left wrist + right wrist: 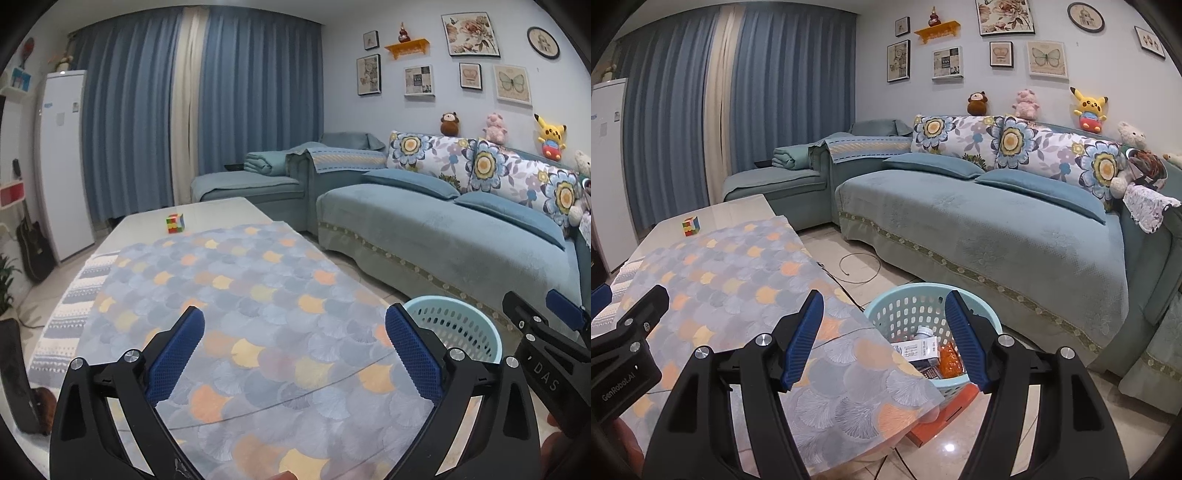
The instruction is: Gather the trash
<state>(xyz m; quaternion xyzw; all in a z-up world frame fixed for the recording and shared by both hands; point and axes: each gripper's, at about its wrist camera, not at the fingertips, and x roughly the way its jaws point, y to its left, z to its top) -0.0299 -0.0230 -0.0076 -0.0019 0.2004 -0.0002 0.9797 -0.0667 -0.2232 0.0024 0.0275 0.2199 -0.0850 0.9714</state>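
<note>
A light blue perforated basket (905, 306) stands on the floor beside the table's right edge. It holds a white carton (918, 349), an orange packet (949, 360) and other small items. The basket also shows in the left wrist view (458, 325). My left gripper (295, 332) is open and empty above the patterned tablecloth (236, 295). My right gripper (884, 317) is open and empty, over the table's edge and the basket. The right gripper also shows at the right of the left wrist view (543, 317).
A colourful puzzle cube (175, 223) sits at the table's far end. A blue sofa (979, 229) with floral cushions runs along the right. A cable (858, 264) lies on the tiled floor. An orange box (945, 417) sits under the basket. A white fridge (62, 162) and a guitar (33, 243) stand at the left.
</note>
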